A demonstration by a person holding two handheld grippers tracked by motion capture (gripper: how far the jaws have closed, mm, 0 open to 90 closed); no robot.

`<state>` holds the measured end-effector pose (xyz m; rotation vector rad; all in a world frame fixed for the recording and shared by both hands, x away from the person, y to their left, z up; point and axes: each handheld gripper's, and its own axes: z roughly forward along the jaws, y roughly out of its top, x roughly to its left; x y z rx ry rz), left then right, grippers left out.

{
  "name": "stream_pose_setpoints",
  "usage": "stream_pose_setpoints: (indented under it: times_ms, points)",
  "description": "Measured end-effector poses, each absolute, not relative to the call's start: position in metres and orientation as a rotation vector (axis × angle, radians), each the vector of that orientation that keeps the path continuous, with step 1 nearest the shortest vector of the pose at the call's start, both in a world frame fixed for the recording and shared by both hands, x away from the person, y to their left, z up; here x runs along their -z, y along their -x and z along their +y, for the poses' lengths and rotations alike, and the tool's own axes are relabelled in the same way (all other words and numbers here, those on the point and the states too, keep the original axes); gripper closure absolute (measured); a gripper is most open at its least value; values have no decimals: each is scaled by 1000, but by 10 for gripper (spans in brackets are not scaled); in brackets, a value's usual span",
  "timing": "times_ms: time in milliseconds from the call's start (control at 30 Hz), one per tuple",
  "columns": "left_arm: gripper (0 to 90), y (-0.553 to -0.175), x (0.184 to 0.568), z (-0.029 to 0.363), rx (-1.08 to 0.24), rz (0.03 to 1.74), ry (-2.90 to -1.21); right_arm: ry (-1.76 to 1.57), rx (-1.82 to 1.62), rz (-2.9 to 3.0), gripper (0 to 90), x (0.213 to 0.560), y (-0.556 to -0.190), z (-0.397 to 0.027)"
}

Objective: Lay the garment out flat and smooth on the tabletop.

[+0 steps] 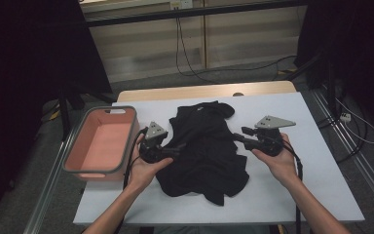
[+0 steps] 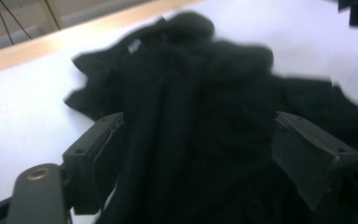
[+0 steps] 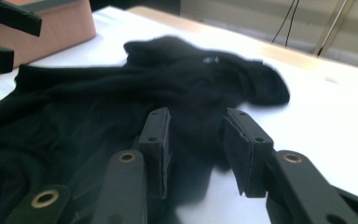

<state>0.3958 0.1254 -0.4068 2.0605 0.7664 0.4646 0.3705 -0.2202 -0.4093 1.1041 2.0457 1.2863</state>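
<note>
Both hands hold their grippers low over the white worktop (image 1: pixel 316 161), one at each side of a crumpled black garment (image 1: pixel 204 146). Left gripper (image 2: pixel 196 154): its jaws stand wide apart with dark cloth lying between them, unpinched. Right gripper (image 3: pixel 196 149): jaws partly open at the garment's edge, cloth just ahead and between them. Beyond the left jaws sits a pink basket (image 1: pixel 102 141).

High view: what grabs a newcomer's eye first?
The crumpled black garment heaped mid-table on the white table. A hand-held gripper flanks it on each side: left gripper and right gripper, both with jaws apart at the cloth's edges. A pink bin sits at the table's left edge.
</note>
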Motion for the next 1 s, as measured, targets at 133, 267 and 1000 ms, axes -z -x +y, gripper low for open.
stream_pose_setpoints:
  times_ms: [133,267,1000]
  points:
    - [215,-374,414,125,-417,735,-2083,-1081,-1249,2113,635,420,-359,-218]
    - [333,-356,426,119,-322,698,-2114,-1094,-1209,2170,706,437,-355,-220]
    - [691,-311,460,62,-141,390,-2336,-1144,-1072,2315,823,468,-370,-219]
